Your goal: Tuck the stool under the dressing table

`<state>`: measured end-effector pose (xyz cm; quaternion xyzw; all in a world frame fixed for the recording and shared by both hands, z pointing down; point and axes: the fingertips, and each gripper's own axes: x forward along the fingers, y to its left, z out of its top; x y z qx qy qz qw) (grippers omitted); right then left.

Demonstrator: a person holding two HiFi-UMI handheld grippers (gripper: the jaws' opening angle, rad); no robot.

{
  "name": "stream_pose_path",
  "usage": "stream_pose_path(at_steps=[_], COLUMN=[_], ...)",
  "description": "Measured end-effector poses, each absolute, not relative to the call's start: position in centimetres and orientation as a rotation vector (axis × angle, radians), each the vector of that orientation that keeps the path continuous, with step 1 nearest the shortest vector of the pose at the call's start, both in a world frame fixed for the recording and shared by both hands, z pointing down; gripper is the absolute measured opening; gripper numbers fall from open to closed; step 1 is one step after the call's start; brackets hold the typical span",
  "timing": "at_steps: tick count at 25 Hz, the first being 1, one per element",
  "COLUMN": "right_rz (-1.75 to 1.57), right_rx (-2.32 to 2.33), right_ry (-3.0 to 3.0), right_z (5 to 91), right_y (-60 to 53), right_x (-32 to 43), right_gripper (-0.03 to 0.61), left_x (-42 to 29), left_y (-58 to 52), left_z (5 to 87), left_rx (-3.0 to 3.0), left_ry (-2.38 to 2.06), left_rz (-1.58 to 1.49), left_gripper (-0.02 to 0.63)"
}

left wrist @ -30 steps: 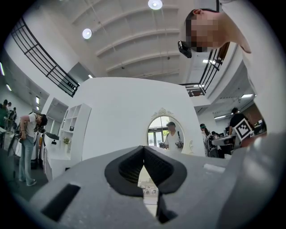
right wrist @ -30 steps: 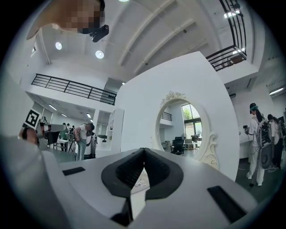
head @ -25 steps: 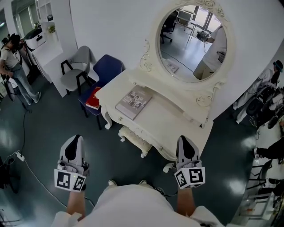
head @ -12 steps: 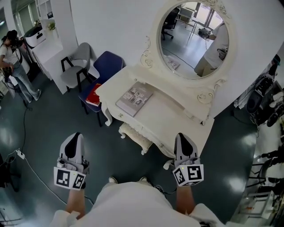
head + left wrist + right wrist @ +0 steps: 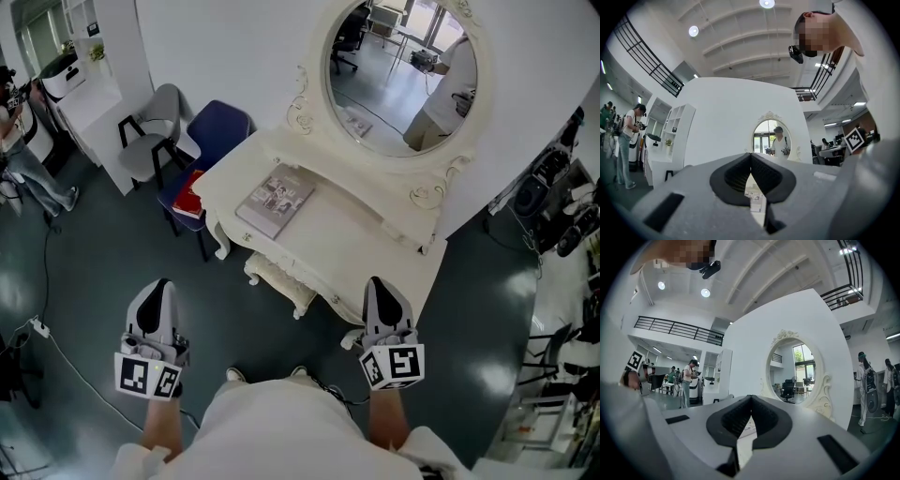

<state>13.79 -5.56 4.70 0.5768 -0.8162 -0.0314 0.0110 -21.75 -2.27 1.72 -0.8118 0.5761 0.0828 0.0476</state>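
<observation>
Fingers of my left gripper (image 5: 160, 291) and right gripper (image 5: 376, 284) are clenched on nothing, held above the dark glossy floor (image 5: 94, 272) in the head view. Ahead, the cream stool (image 5: 277, 279) sits mostly under the dressing table (image 5: 361, 258), only its front edge showing. A magazine (image 5: 275, 200) lies on the worktop below the oval mirror (image 5: 403, 80), and a blue chair (image 5: 220, 131) and a grey chair (image 5: 155, 141) stand to the left. The left gripper view shows my dark pads meeting, empty. The right gripper view shows the same, with the mirror beyond.
</observation>
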Motion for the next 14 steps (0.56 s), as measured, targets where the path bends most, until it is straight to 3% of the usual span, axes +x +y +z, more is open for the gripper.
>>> stream_pose_path(at_steps=[14], right_rz=[-0.070], right_rx=[1.811], right_ry=[-2.546], right_z=[5.50], right_y=[-5.51], right_x=[14.05], right_gripper=[0.002], left_x=[-20.72], left_y=[-3.00], left_z=[1.96], left_rx=[-2.499], left_ry=[1.732], left_rz=[0.239], left_gripper=[0.015])
